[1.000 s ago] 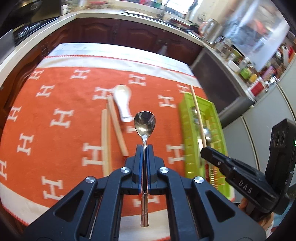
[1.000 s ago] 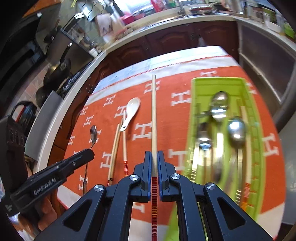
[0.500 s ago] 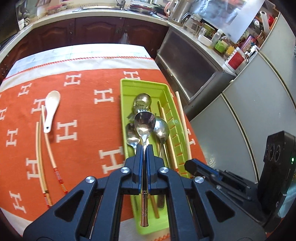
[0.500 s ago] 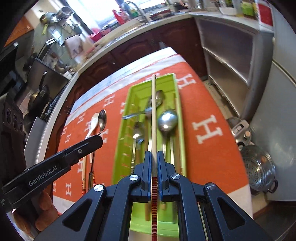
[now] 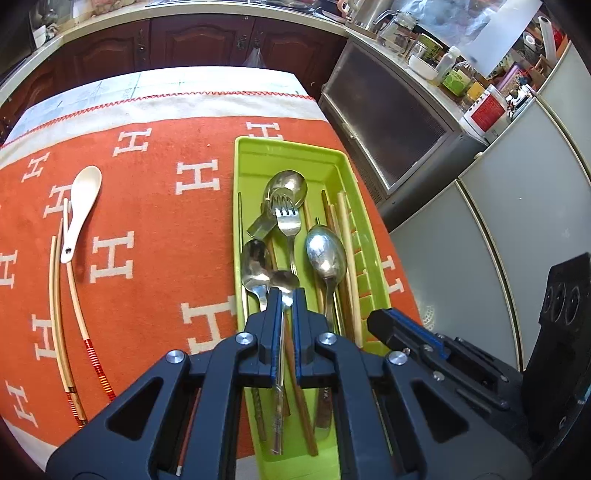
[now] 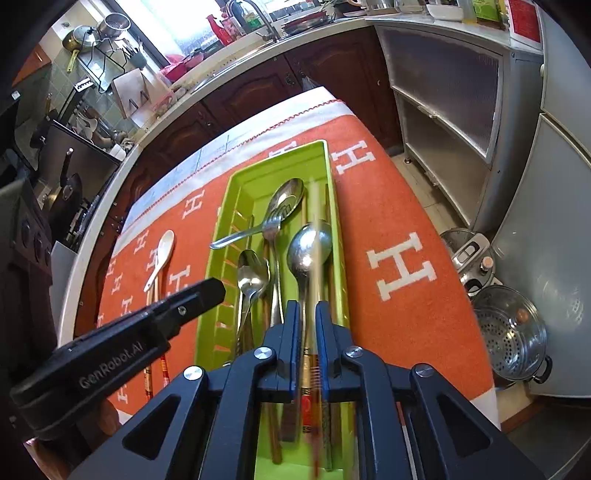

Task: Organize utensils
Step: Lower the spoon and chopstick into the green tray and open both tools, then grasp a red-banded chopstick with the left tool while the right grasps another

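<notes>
A green utensil tray lies on the orange cloth and holds several metal spoons, a fork and chopsticks. My left gripper hangs over the tray's near end, its jaws parted, with a small metal spoon loose between them and dropping away. My right gripper is also over the tray, jaws parted; a pale chopstick shows blurred between them, falling into the tray. A white ceramic spoon and two chopsticks lie on the cloth left of the tray.
The table's right edge runs close beside the tray, with grey cabinets beyond. A metal steamer pot and a cooker sit on the floor at right. A dark counter lines the far side.
Both grippers moved lower over the tray and opened. The metal spoon slipped back through the left jaws; the chopstick is dropping out of the right jaws.
</notes>
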`<state>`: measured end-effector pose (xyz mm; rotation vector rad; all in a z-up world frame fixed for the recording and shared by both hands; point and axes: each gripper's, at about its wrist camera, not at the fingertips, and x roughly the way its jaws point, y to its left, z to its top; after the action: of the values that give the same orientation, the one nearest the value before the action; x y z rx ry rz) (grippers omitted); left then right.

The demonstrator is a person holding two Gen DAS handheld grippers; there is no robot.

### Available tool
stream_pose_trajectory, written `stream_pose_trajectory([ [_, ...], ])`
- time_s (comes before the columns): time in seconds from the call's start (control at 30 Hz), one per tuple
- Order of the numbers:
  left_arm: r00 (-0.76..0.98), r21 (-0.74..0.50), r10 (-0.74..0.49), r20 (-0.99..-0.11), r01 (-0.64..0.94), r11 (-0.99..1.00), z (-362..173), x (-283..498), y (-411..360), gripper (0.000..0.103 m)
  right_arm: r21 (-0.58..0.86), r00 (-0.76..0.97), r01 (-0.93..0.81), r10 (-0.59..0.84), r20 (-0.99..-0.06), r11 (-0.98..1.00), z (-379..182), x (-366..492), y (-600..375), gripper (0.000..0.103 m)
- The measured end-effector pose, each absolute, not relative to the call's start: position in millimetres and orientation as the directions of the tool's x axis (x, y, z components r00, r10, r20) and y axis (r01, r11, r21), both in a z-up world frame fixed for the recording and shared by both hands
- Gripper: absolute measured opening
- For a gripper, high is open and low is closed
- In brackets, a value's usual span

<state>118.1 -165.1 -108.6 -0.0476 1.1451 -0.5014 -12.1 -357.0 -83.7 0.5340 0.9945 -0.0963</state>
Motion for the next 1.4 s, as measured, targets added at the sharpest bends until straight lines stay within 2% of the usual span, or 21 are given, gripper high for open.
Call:
stream_pose_trajectory([
  [0.47, 0.368, -0.199, -0.336, -0.867, 0.364, 0.91, -90.3, 90.4, -119.8, 0.002, 0.361, 0.558, 0.258, 0.167, -0.813, 0.896, -64.6, -23.4, -321.9, 0.012],
  [1.1, 0.43, -0.142, -0.184, -0.884, 0.128, 0.982, -92.6, 69.6, 42.5, 0.002, 0.358, 0.512, 0.065, 0.277, -0.813, 0.932, -41.7, -24.7, -234.2, 0.012],
  [1.23, 0.418, -0.162, -0.194, -0.887, 0.112, 0.98, -99.7, 71.4, 58.2, 0.002, 0.355, 0.492, 0.021, 0.299, -0.817, 0.935, -41.3, -13.8, -216.1, 0.012],
  [1.4, 0.387, -0.2, -0.252, -0.887, 0.168, 0.965, -115.3, 76.9, 57.1, 0.002, 0.354, 0.472, -0.042, 0.331, -0.817, 0.934, -42.4, -1.2, -187.5, 0.014],
])
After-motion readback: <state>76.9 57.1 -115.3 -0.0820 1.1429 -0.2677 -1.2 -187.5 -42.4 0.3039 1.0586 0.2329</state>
